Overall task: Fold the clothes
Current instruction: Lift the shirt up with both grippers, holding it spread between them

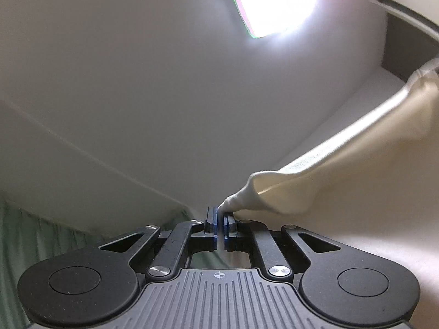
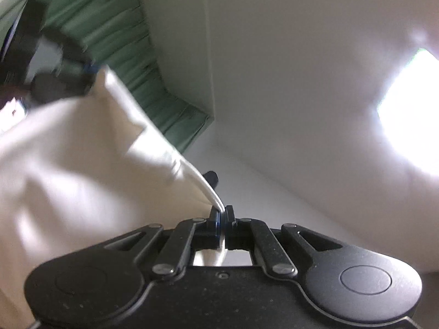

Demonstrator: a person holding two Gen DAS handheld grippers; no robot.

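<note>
A: Both cameras tilt up toward ceiling and a bright window. Cream garment hangs in the air, stretched between the two tools.

B: Grips?

A: Left gripper: jaws nearly closed, pinching a corner of cloth. Right gripper: same, jaws closed on a thin edge. Green curtain far left. The left tool also shows, blurred, in the right view.

B: Step?

A: Judging by this, the garment is held up by two points, spread taut. No table or other surface in view, so how folded it is I cannot tell. Whatever comes next needs both pinches kept firm.
</note>
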